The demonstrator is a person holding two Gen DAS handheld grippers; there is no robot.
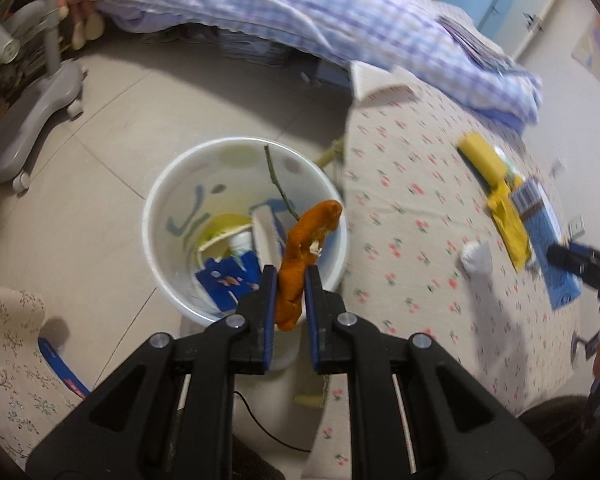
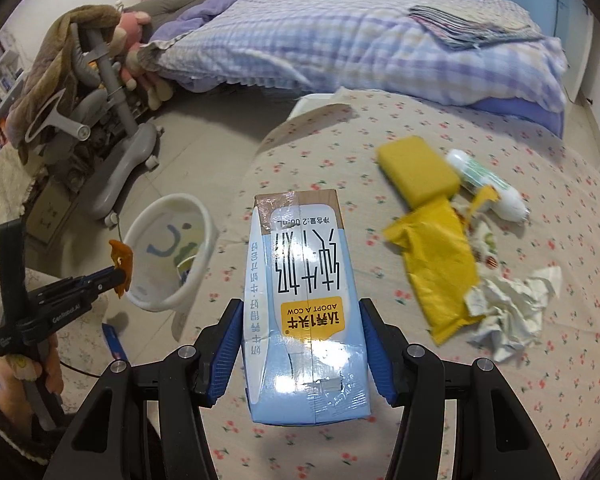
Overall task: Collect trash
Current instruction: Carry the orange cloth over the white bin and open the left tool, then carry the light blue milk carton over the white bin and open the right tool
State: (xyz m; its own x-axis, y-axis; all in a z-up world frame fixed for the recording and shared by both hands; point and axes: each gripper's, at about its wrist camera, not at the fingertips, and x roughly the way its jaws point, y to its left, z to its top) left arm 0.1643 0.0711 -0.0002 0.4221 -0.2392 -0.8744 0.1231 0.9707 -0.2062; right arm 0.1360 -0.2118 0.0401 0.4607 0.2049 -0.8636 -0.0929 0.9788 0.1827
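Note:
My left gripper is shut on a curled strip of orange peel, which hangs above the near rim of the white trash bucket on the floor. The bucket holds a twig, blue wrappers and a yellow lid. The right wrist view shows the same gripper with the orange peel beside the bucket. My right gripper is shut on a light-blue milk carton, held above the flowered table. From the left wrist view, the carton and the right gripper's fingers appear at the right edge.
On the flowered table lie a yellow sponge, a white tube, a yellow bag and crumpled tissue. A grey wheeled stand and a bed with a checked quilt are behind. A blue scrap lies on the floor.

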